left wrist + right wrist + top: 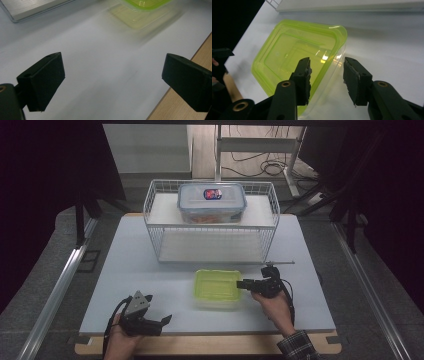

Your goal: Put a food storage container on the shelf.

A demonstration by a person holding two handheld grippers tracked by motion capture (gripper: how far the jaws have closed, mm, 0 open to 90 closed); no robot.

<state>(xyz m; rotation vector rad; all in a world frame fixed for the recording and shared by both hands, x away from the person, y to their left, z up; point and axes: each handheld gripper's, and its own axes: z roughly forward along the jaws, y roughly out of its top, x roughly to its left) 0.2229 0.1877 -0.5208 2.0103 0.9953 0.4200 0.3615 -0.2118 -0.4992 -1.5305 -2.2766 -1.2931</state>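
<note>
A clear shallow container with a lime-green lid [217, 287] [294, 55] rests on the white table just in front of the wire rack. My right gripper [243, 284] [325, 66] reaches it from the right, and its jaws straddle the container's right edge. One pad sits over the lid, the other outside the clear wall with a small gap showing. My left gripper [162, 322] [112, 72] rests near the table's front left edge, open wide with nothing between its jaws. The container [142, 5] appears blurred at the top of the left gripper view.
A white wire rack [210, 227] stands at the back of the table [130, 270]. On its top shelf is a clear box with a grey-blue lid [212, 201]. The rack's base [352, 6] lies just beyond the container. A wooden strip [180, 110] runs along the table's front.
</note>
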